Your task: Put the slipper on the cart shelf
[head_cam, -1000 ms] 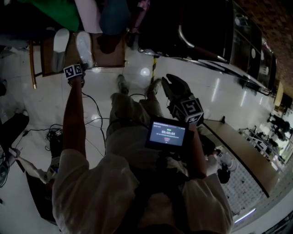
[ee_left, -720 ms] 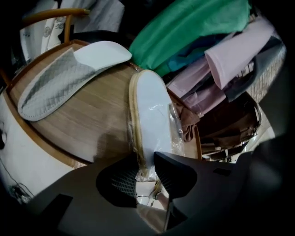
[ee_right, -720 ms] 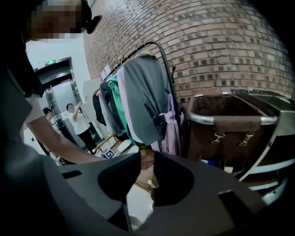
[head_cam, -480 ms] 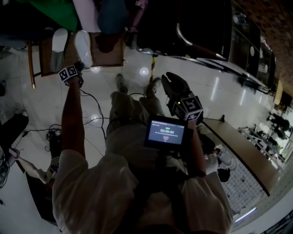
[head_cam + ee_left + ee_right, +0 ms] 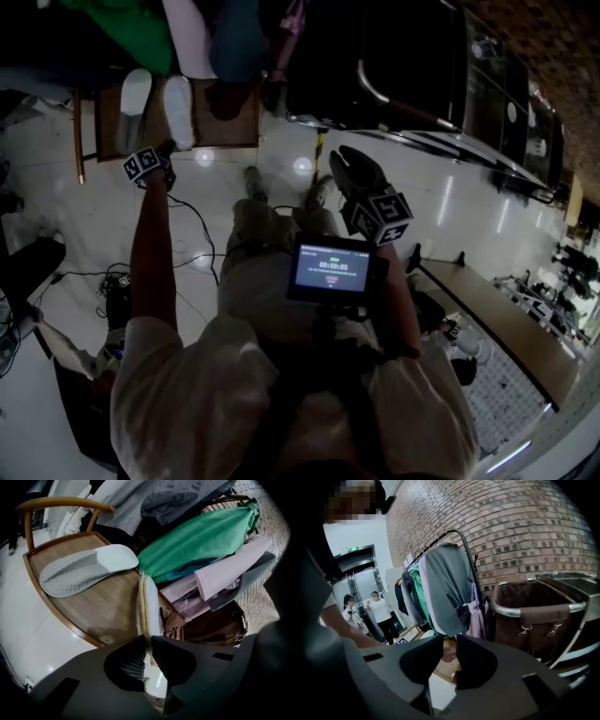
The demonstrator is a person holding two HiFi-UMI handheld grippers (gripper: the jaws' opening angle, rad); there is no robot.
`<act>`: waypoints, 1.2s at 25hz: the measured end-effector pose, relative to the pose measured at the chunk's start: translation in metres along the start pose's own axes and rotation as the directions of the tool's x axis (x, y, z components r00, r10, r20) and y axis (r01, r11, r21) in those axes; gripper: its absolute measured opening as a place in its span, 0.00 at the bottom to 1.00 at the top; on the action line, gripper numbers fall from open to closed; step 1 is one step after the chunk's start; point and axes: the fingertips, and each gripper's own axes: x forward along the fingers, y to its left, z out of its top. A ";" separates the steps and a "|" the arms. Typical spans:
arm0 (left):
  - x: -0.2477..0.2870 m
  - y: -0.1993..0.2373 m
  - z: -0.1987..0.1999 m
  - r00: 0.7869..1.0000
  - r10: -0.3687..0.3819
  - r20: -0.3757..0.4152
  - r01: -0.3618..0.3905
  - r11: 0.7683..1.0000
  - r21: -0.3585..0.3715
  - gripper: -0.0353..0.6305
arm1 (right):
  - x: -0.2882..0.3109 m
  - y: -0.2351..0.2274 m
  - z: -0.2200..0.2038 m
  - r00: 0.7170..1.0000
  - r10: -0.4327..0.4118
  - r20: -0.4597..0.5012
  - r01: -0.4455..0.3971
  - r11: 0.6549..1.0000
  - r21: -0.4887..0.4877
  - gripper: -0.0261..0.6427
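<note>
Wooden shelf (image 5: 101, 613): slipper (image 5: 149, 603) edge between closing left tongs (image 5: 149, 642).

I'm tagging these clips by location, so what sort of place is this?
Probably a hotel or laundry service area, indoors. There is a rail of hanging clothes against a brick wall, a brown canvas laundry cart beside it, and what look like lift doors beyond.

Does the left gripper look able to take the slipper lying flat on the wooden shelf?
Probably not yet: the left gripper is closing its jaws on the other slipper; the flat slipper lies near, uncovered.
</note>
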 end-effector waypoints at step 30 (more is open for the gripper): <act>-0.078 -0.103 -0.034 0.942 -0.262 0.210 0.309 0.921 -0.237 0.12 | 0.006 0.021 0.002 0.992 0.081 0.101 -0.086 0.995 0.054 0.19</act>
